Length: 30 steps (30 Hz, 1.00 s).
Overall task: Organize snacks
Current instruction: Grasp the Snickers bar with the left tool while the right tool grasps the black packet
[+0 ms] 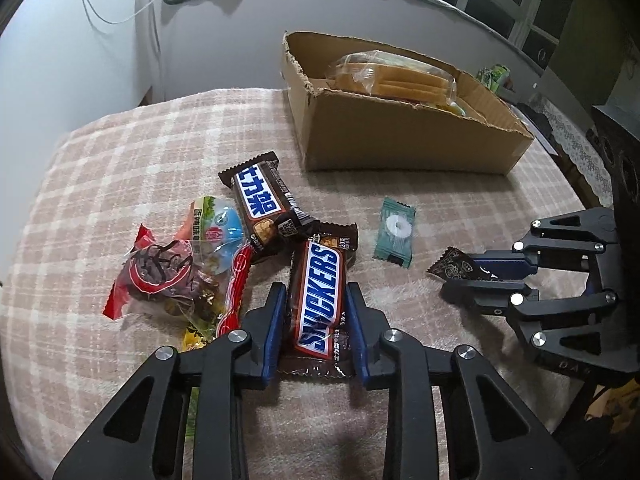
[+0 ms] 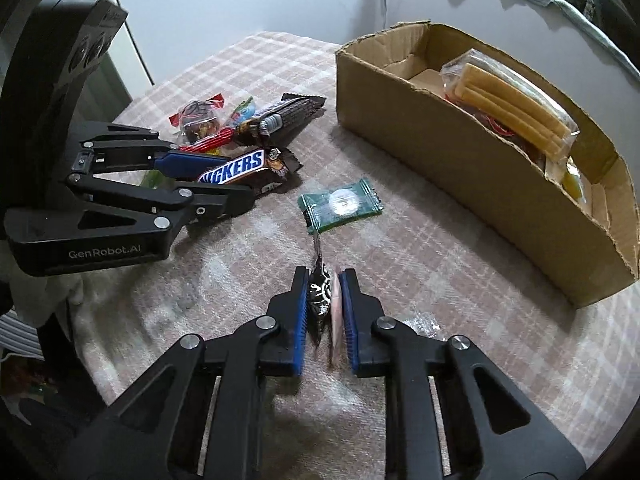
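Note:
A brown Snickers bar (image 1: 322,276) lies on the plaid cloth, and my left gripper (image 1: 316,292) is shut on it, blue pads against both long sides. The right wrist view shows the same grip (image 2: 240,180) from the side. My right gripper (image 2: 325,276) is shut on a small dark candy wrapper (image 2: 320,292), with something pale pink beside it between the pads. In the left wrist view that wrapper (image 1: 456,266) sticks out of the right gripper (image 1: 454,280). An open cardboard box (image 1: 400,136) stands behind, holding a clear packet of yellow wafers (image 2: 512,108).
A second chocolate bar (image 1: 264,204) leans on the held one. A clear red-edged snack bag (image 1: 168,276) and other small packets lie to the left. A green wrapped mint (image 1: 394,232) lies between the grippers. The cloth's edge (image 1: 80,128) drops off at the left.

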Tool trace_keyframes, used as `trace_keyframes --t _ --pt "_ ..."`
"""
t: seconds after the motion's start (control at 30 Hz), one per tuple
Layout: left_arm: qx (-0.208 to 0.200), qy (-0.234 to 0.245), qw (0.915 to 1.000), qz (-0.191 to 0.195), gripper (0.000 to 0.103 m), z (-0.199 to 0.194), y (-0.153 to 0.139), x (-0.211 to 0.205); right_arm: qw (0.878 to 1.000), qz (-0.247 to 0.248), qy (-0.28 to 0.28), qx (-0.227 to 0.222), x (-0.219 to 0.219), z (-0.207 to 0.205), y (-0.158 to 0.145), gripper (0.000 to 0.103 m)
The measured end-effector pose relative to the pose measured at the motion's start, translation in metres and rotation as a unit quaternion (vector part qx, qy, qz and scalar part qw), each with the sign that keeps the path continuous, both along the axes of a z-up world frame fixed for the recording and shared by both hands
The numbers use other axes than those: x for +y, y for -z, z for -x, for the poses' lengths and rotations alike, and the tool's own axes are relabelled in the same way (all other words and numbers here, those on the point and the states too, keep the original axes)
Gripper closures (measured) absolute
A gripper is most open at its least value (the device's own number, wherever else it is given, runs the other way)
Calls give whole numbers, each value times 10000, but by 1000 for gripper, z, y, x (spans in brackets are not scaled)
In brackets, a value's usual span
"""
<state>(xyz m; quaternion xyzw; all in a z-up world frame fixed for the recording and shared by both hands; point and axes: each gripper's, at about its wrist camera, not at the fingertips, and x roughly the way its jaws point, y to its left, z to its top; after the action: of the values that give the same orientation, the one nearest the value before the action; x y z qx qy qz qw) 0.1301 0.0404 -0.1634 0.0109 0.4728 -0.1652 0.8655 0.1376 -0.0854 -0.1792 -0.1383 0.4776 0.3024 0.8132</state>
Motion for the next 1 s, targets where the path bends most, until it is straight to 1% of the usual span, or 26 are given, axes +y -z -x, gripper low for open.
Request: trace_keyframes --t 0.27,0.5,0.67,0.83,1.0 --pt "-59 18 10000 70 76 9 -4 -1 9997 -184 112 105 -9 -1 -1 87" --pt "-118 59 9996 238 76 20 -12 -5 9989 -381 225 149 -20 3 -6 87" --pt "-245 91 9990 369 76 26 -25 -6 9980 -535 319 131 -30 4 -15 87" --pt "-451 79 9978 473 76 32 -46 -6 9971 -660 358 83 -38 8 -26 87" --pt "-685 25 9959 593 76 30 -68 -1 9959 -791 431 -38 -50 10 -43 87"
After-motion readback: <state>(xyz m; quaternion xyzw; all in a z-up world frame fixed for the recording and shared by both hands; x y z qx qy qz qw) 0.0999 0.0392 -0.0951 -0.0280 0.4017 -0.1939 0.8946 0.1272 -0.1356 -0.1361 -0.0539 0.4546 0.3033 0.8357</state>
